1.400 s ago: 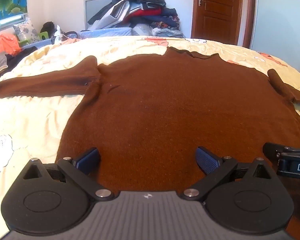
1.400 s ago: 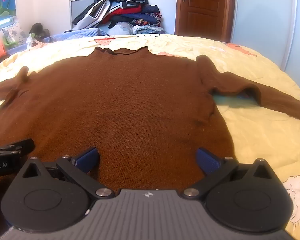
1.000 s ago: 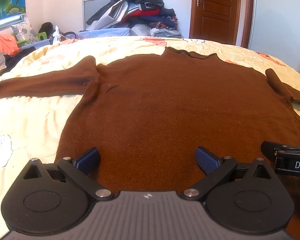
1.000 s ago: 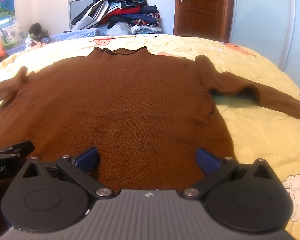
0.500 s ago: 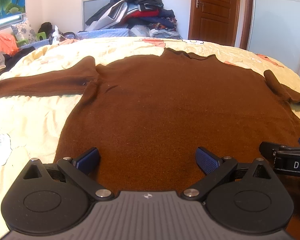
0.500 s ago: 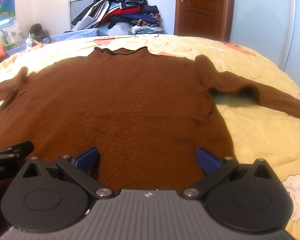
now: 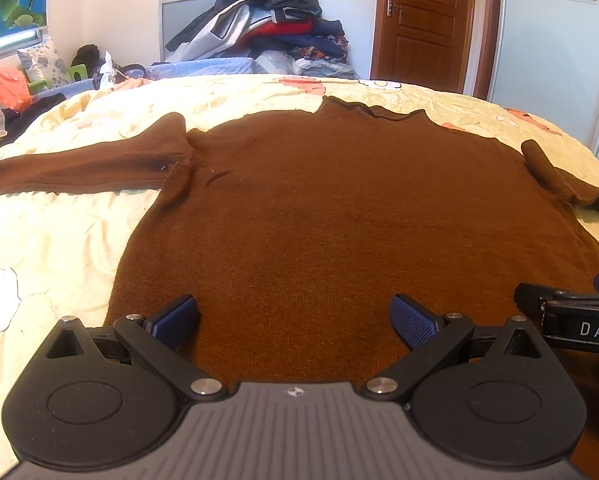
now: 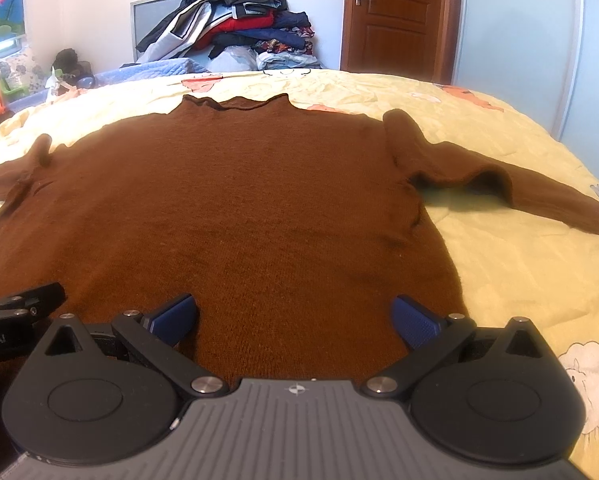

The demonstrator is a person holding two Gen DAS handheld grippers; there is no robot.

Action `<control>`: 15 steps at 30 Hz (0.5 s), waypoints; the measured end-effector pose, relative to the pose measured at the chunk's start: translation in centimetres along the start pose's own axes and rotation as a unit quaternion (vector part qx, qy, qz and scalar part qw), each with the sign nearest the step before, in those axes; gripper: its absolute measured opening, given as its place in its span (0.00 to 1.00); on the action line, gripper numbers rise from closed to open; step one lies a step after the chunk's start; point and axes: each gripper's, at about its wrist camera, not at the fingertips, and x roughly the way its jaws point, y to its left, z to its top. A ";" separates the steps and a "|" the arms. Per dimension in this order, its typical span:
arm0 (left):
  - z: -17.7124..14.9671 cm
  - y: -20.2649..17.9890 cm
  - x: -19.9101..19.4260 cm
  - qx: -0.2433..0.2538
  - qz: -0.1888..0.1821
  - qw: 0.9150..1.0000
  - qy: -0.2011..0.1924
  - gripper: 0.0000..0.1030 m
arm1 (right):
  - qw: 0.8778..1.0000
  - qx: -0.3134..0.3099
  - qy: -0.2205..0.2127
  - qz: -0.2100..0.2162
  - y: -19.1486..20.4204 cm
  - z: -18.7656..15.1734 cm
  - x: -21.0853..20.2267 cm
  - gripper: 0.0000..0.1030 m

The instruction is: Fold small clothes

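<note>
You are holding both grippers side by side over the near hem of a brown sweater [image 7: 331, 216] that is lying face-up and spread flat on a yellow bedspread [image 7: 51, 240], its collar [image 7: 373, 110] pointing away from you toward the pile of clothes [image 7: 267, 12] at the far wall. Your left gripper [image 7: 295, 316] is sitting with its blue pads wide apart and nothing between them, the knit showing through the gap; your right gripper [image 8: 295, 316] is doing the same, jaws spread and empty, just beside its partner. Both sleeves are lying out to the sides, the left sleeve [image 7: 79, 168] running fairly straight and the right sleeve [image 8: 499, 188] bunching in a hump near the shoulder. By the look of it, the fold is not yet begun and you are lining up for the first grasp. The next move is probably calling for each gripper to drop to the cloth and pinch an edge, either at the hem or at a sleeve, catching both layers of the soft knit so that it is lifting evenly and not dragging the body out of square.
</note>
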 end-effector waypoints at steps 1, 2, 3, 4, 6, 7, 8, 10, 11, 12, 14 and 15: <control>0.0 0.0 0.0 0.001 0.000 1.000 0.001 1.00 | 1.000 0.000 0.000 -0.001 0.0 0.0 -0.1 1.00; 0.0 -0.1 0.0 0.002 0.001 1.000 0.001 1.00 | 1.000 0.001 0.000 -0.001 0.1 0.0 0.0 1.00; 0.0 -0.1 0.0 0.002 0.000 1.000 0.001 1.00 | 1.000 0.001 0.001 -0.001 0.1 0.1 0.0 1.00; 0.0 -0.1 0.0 0.002 0.000 1.000 0.001 1.00 | 1.000 0.001 0.000 0.000 0.1 0.1 0.0 1.00; 0.0 -0.1 0.0 0.002 0.001 1.000 0.001 1.00 | 1.000 0.000 0.000 0.000 0.1 0.1 -0.1 1.00; 0.0 -0.1 0.0 0.002 0.001 1.000 0.000 1.00 | 1.000 0.001 0.000 0.000 0.1 0.0 -0.1 1.00; 0.0 0.0 0.1 0.001 0.001 1.000 0.000 1.00 | 1.000 0.001 0.000 0.001 0.1 0.0 -0.1 1.00; 0.0 0.0 0.1 0.002 0.001 1.000 0.000 1.00 | 1.000 0.001 -0.001 0.002 0.0 0.0 -0.1 1.00; 0.0 -0.1 0.1 0.002 0.001 1.000 0.000 1.00 | 1.000 0.000 -0.001 0.002 0.1 0.0 -0.1 1.00; 0.0 -0.1 0.1 0.003 0.002 1.000 0.000 1.00 | 1.000 -0.001 -0.001 0.002 0.1 0.0 -0.1 1.00; 0.0 -0.1 0.1 0.004 0.003 1.000 0.000 1.00 | 1.000 0.000 -0.002 0.003 0.0 0.0 -0.1 1.00; 0.0 -0.1 0.1 0.004 0.004 1.000 0.000 1.00 | 1.000 0.000 -0.002 0.003 0.0 0.0 -0.1 1.00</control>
